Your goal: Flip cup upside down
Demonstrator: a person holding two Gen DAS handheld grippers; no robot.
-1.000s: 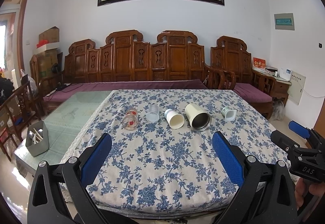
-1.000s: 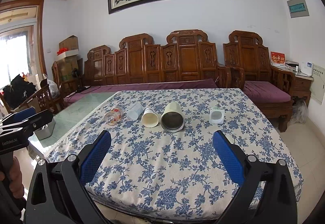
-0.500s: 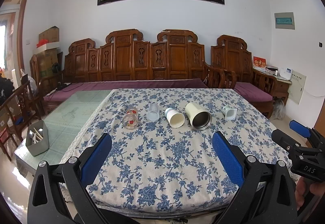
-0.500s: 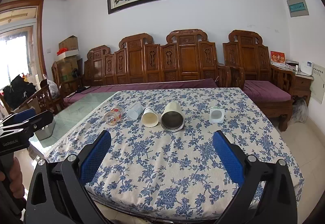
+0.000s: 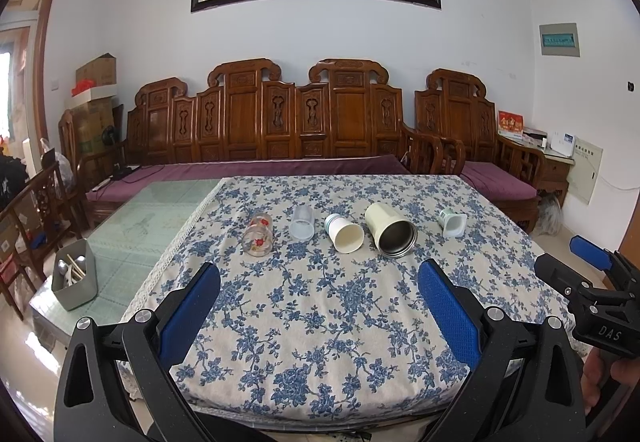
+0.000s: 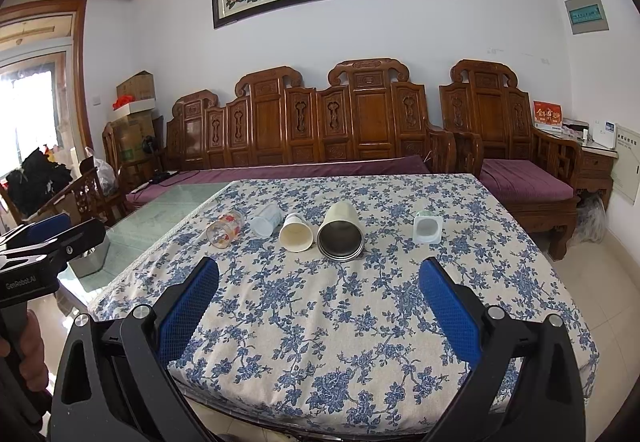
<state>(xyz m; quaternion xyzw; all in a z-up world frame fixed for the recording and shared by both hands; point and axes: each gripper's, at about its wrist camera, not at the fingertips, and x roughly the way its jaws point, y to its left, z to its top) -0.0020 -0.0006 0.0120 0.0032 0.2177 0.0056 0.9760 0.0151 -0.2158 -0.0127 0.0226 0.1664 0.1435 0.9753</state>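
Several cups lie on their sides in a row on the floral tablecloth: a flowered glass, a clear plastic cup, a white paper cup, a cream steel-lined tumbler and a small pale square cup. The same row shows in the right wrist view: glass, clear cup, paper cup, tumbler, square cup. My left gripper and right gripper are open, empty, near the table's front edge, well short of the cups.
A bare glass tabletop lies left of the cloth, with a grey utensil holder at its front corner. Carved wooden benches stand behind the table. The right gripper shows at the right edge of the left wrist view.
Both views have shifted only slightly; the cups sit a touch lower and nearer in the left wrist view. The grippers stay open and the cups have not moved.
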